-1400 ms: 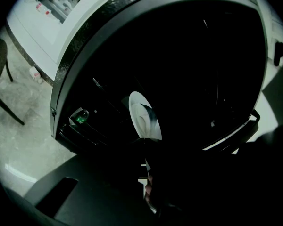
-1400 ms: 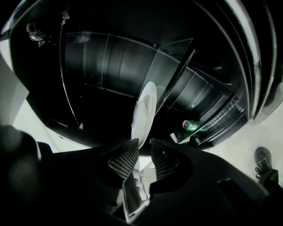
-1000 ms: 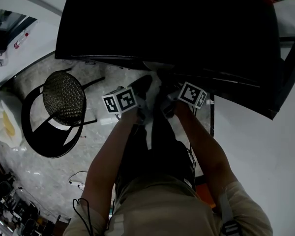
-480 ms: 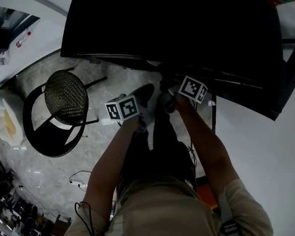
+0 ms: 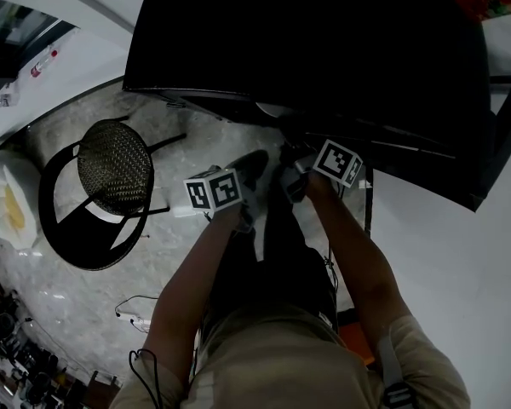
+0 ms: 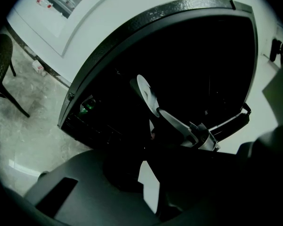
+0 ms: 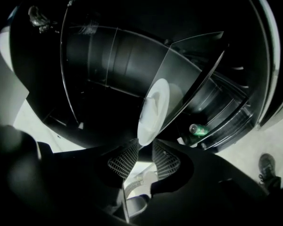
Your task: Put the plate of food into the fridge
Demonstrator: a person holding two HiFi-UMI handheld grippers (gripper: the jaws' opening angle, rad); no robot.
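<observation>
My right gripper (image 7: 144, 150) is shut on the rim of a white plate (image 7: 153, 108), which I see nearly edge on. No food on it is visible. The plate reaches into the dark open fridge (image 5: 324, 41), next to a glass shelf (image 7: 188, 74). In the left gripper view the same plate (image 6: 145, 89) and the right gripper's fingers (image 6: 198, 133) stand in front of the black fridge interior. My left gripper (image 5: 213, 190) hangs back from the fridge, over the floor. Its jaws are dark shapes with a pale slit between them.
A green can (image 7: 198, 128) lies in a rack low in the fridge and also shows as the green can (image 6: 86, 106) in the left gripper view. A black mesh chair (image 5: 111, 169) stands on the marble floor to the left. White cabinets flank the fridge.
My left gripper has drawn slightly back and down from the fridge. The right gripper with the plate has stayed almost in place at the fridge opening.
</observation>
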